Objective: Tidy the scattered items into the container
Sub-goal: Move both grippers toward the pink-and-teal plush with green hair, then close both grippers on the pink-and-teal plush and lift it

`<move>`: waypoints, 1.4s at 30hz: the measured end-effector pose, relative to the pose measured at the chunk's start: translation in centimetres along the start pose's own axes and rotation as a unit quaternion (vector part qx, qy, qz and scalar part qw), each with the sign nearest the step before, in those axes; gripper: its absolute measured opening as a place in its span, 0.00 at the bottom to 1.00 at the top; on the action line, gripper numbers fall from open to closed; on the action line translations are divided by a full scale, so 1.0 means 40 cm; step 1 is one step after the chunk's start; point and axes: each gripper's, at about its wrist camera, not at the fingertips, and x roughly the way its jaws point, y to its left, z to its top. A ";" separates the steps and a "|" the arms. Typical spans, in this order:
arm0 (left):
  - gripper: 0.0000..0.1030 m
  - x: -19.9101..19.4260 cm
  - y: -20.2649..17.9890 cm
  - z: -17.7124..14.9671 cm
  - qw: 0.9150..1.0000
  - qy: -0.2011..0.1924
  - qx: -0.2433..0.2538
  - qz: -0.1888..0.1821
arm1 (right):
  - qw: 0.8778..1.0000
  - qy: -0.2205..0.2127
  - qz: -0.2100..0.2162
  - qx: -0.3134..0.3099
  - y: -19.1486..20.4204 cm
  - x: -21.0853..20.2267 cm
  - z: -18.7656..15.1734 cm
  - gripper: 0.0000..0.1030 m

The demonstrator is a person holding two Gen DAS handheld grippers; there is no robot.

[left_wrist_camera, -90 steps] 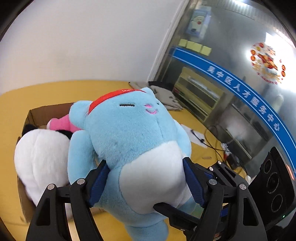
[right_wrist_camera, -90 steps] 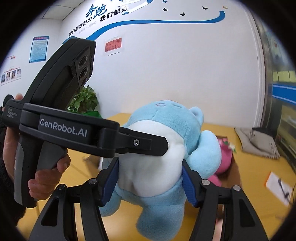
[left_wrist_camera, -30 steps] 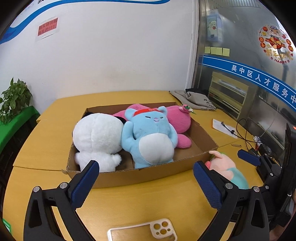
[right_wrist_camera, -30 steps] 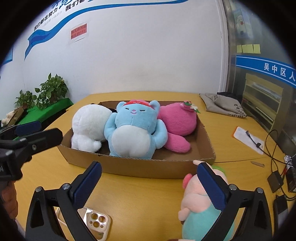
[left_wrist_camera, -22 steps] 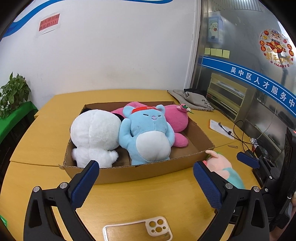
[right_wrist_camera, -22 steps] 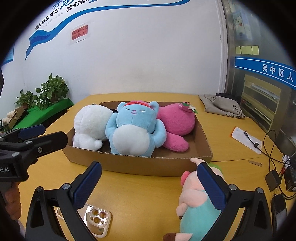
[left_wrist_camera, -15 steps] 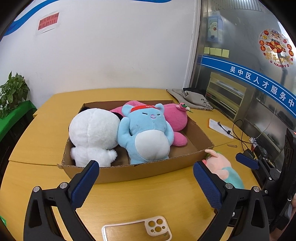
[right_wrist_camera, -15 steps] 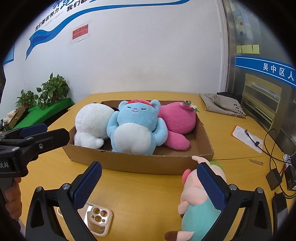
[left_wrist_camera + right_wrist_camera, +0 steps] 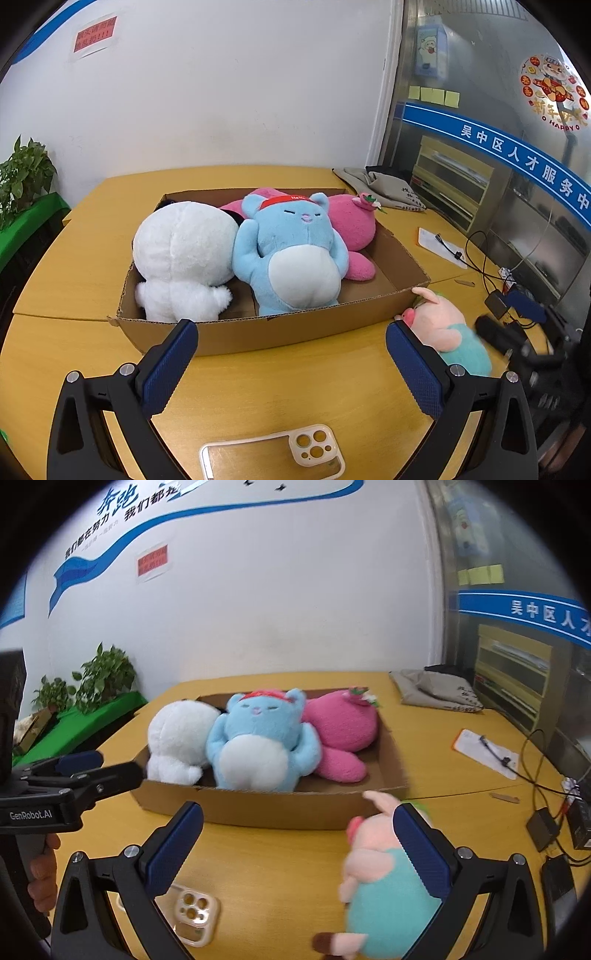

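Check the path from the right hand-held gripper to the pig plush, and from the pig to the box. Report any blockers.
Nothing visible blocks the right hand-held gripper: its jaws are open and the pig plush lies just ahead. Between pig and cardboard box only the box's low front wall stands; free floor shows at the near right corner.

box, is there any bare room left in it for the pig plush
Only at the right end of the cardboard box: bare floor shows between the blue plush and the right wall, in front of the pink plush. The left and middle are crowded by the white plush. The pig plush stands outside.
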 end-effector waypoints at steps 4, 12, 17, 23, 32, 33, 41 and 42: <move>1.00 0.013 0.000 -0.008 1.000 0.008 -0.006 -0.010 | 0.997 0.031 -0.055 0.048 -0.169 0.013 -0.044 1.00; 1.00 0.062 -0.012 -0.031 0.998 0.043 -0.018 -0.046 | 0.987 0.137 0.027 0.080 -0.222 0.127 -0.188 0.95; 1.00 0.074 -0.034 -0.021 0.997 0.049 0.003 -0.054 | 0.987 0.126 0.005 -0.095 -0.025 0.113 -0.216 0.80; 1.00 0.171 -0.085 -0.006 0.991 0.089 0.011 -0.100 | 0.974 0.110 -0.048 -0.190 0.068 0.096 -0.257 0.79; 0.77 0.367 -0.212 -0.029 0.971 0.173 0.033 -0.162 | 0.928 0.056 -0.073 -0.360 0.180 0.046 -0.365 0.79; 0.64 0.377 -0.216 -0.039 0.966 0.183 0.025 -0.183 | 0.925 0.052 -0.072 -0.369 0.183 0.043 -0.370 0.79; 0.58 0.369 -0.242 -0.062 0.962 0.190 0.039 -0.192 | 0.965 0.044 0.023 -0.258 0.105 -0.026 -0.308 0.84; 0.57 0.369 -0.240 -0.062 0.962 0.190 0.035 -0.193 | 0.972 0.046 0.041 -0.228 0.083 -0.034 -0.293 0.84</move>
